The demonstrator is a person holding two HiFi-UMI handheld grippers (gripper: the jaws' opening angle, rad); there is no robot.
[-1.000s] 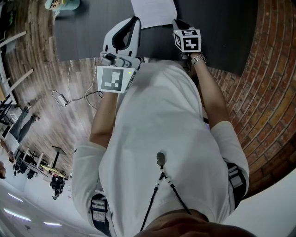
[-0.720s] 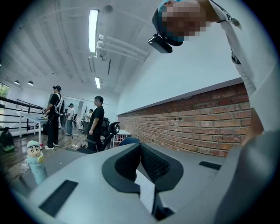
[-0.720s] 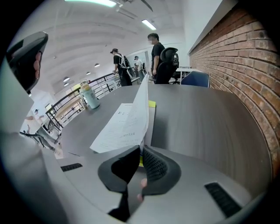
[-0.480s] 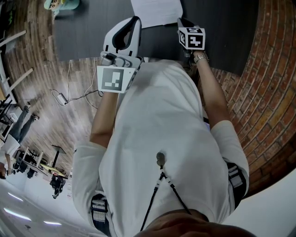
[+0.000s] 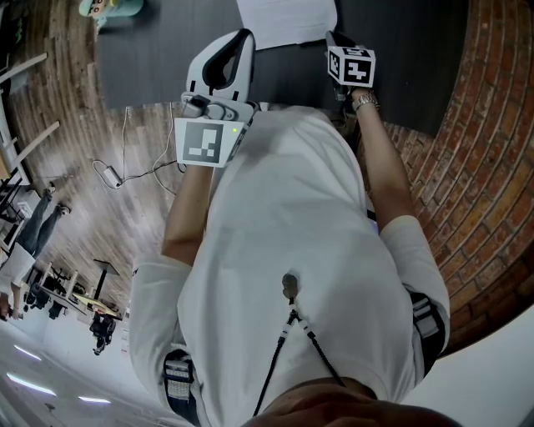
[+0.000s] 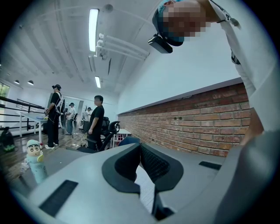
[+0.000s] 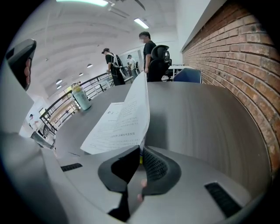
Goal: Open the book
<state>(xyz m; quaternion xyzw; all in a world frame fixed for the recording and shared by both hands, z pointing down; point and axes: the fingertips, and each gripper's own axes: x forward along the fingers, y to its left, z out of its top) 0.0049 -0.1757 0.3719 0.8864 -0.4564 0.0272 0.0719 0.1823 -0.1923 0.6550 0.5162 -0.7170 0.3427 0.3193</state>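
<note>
My right gripper (image 7: 141, 151) has slid toward the head view's upper right, jaws clenched on a thin printed leaf (image 7: 122, 118) of the book (image 5: 288, 18), standing it up to peel it open (limp white paper). Left gripper (image 6: 140, 148) idles clenched, empty. Book lies top centre on the matte dark table (image 5: 167, 50).

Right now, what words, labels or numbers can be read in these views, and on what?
Nothing can be read.
Printed lines on the lifted page: too small and blurred to read.
Left marker cube and right marker cube: black-and-white square patterns only, no letters.
</note>
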